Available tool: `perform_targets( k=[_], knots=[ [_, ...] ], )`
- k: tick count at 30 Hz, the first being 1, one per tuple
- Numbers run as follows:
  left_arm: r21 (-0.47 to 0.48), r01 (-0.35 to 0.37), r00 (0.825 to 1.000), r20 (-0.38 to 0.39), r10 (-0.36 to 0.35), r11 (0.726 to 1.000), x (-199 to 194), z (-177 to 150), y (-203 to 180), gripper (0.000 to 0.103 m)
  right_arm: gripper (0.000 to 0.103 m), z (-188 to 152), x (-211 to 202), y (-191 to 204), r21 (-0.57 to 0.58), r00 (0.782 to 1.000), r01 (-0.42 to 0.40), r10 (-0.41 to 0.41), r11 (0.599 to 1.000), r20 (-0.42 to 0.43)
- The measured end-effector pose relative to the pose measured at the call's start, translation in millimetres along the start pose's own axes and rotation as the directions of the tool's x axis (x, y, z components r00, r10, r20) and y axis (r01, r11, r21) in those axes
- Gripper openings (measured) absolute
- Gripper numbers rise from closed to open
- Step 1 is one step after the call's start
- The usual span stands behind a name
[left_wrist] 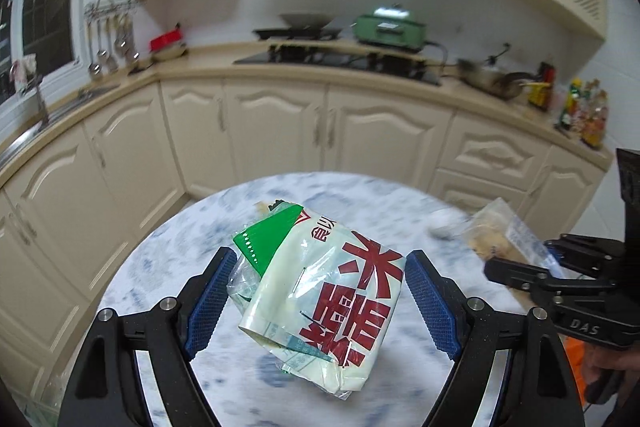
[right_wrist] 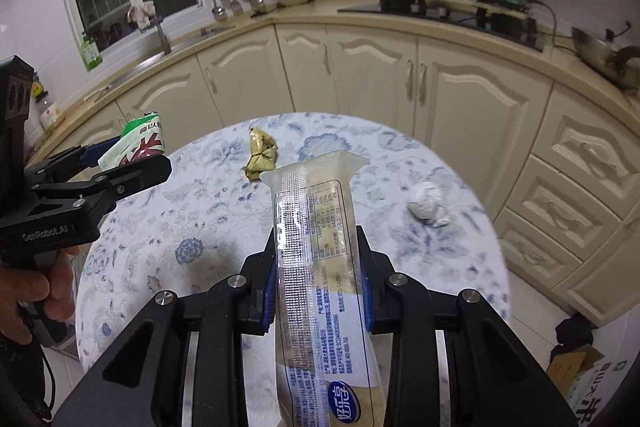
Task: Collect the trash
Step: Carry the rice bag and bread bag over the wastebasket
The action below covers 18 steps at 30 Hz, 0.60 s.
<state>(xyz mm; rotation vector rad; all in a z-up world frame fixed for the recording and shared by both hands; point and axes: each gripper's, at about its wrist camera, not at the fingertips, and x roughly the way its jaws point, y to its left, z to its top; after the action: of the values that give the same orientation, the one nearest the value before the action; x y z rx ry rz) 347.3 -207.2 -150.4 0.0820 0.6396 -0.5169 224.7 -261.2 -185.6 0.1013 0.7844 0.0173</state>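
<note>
Both light, crinkly wrappers look slippery: the left gripper (left_wrist: 316, 291) pinches the white-and-green bag (left_wrist: 320, 291) across its middle, the right gripper (right_wrist: 320, 287) the clear wrapper (right_wrist: 316, 267), while a soft paper wad (right_wrist: 426, 205) waits at two o'clock on the tabletop (right_wrist: 192, 227).

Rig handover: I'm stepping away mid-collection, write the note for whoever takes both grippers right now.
Left gripper: shut on the white and green bag, held above the table.
Right gripper: shut on the clear wrapper, also lifted.
Done: two pieces picked up.
Left on the table: the yellow crumpled wrapper near the far edge and the white paper ball to its right.
No bin shows in either view, so find one before releasing.
</note>
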Motion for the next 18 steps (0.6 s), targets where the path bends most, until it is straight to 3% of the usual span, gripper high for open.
perform_targets(
  k=[2, 12, 15, 18],
  knots=[
    [0.012, 0.006, 1.0, 0.015, -0.006, 1.0, -32, -13, -14, 0.081, 0.032, -3, -17, -8, 0.013, 1.0, 0.011, -0.012, 1.0, 0.024],
    [0.076, 0.126, 0.988, 0.076, -0.132, 0.989, -84, -25, -78, 0.081, 0.032, -19, -96, -52, 0.106, 0.984, 0.1, -0.115, 0.989, 0.138],
    [0.113, 0.175, 0.98, 0.078, -0.184, 0.978, -90, -22, -95, 0.081, 0.032, -27, -119, -70, 0.148, 0.975, 0.127, -0.151, 0.981, 0.165],
    [0.134, 0.265, 0.959, 0.069, -0.276, 0.955, -82, -15, -119, 0.081, 0.032, -39, -144, -89, 0.192, 0.963, 0.167, -0.202, 0.967, 0.18]
  ],
)
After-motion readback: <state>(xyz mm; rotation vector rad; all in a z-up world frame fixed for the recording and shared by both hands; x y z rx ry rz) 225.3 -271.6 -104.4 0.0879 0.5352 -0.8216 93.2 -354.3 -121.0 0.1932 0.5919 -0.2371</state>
